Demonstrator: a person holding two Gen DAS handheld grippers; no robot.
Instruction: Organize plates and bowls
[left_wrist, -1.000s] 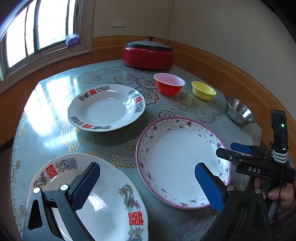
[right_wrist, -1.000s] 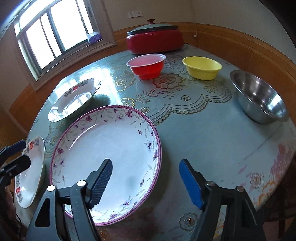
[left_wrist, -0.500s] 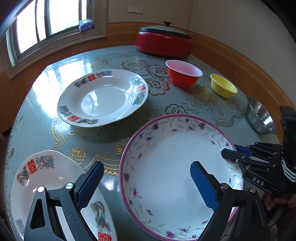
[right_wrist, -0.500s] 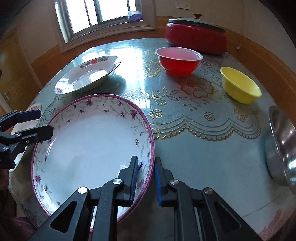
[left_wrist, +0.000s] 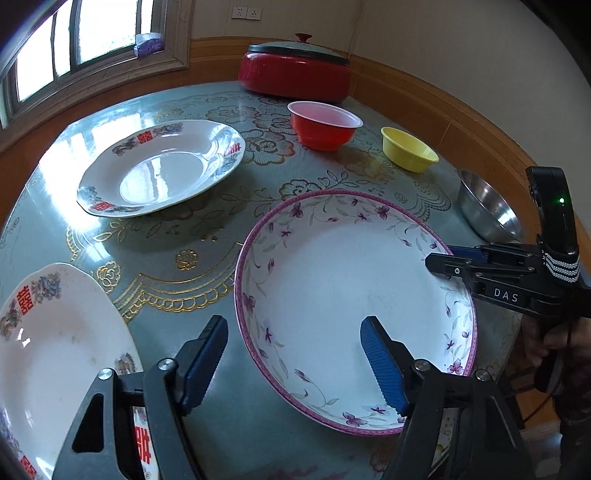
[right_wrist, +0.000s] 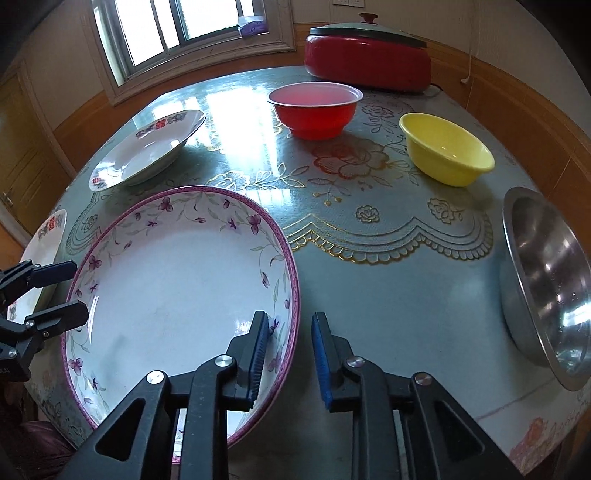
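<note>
1. Purple flowers are running round the rim of the flower plate (left_wrist: 332, 280), which is sitting on the near side of the table (right_wrist: 369, 295), closest to the person.
2. Both tongs are reaching over this plate from opposite sides.
3. The right tongs (right_wrist: 289, 315) are standing astride the plate's right rim, one pad inside the plate and one pad outside over the table.
4. Their jaws are only a little apart and have just been opening. A thin gap is showing on each side of the rim, so the pads are not pressing on it and nothing is held.
5. The left tongs (left_wrist: 293, 325) are pointing down at the plate's near left rim. One pad is hanging over the table and the other over the white inside of the plate.
6. Their jaws have just been closing but are standing wide apart, with the rim between them and untouched.
7. A hand (left_wrist: 554, 339) is gripping the handle of the right tongs at the table's edge.
8. Two white plates with red signs are lying to the left: the near plate (left_wrist: 55, 350) just beside the left tongs, and the far plate (left_wrist: 159, 170) toward the window.
9. A red bowl (right_wrist: 314, 110), a yellow bowl (right_wrist: 447, 155) and a steel bowl (right_wrist: 546, 288) are standing apart along the right side.
10. A red pot (left_wrist: 295, 77) with a dark lid is sitting at the far edge.
</note>
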